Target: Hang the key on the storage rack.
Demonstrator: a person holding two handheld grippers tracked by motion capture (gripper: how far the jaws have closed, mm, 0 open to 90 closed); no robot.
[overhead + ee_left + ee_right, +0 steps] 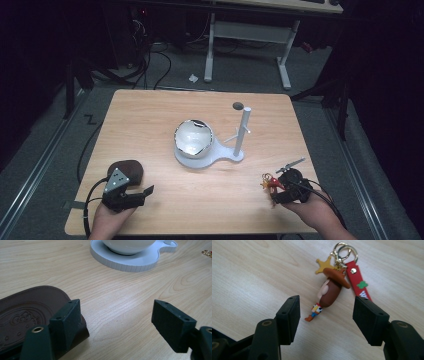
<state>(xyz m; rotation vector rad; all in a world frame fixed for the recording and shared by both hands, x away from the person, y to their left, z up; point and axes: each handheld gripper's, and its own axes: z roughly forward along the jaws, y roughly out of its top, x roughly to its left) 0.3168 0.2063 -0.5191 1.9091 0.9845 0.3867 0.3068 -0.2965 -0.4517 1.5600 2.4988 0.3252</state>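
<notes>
Two black pads of the right gripper (325,320) stand wide apart, pressing on nothing. Just ahead of them a cowboy keychain (332,287) lies flat on the wooden table (249,277). The figure's small feet point back into the gap between the pads, slightly toward the left one. Its brown hat, yellow star and gold rings (343,251) point away. So its long axis runs almost along the gripper's own line, tilted a little to the right as it goes farther. A red strap (358,281) lies beside the figure, and its near end reaches the right pad. A forward reach with a small turn would probably bring the pads either side of the body.

From above, the keychain (270,182) sits at the near right part of the table, touching the tip of the right gripper (278,189). The left gripper (148,193) is well apart from it, also open and empty, resting beside a dark brown leather pouch (25,312). Farther off, mid-table, a white bowl (193,137) sits on a white stand with an upright post (242,131).
</notes>
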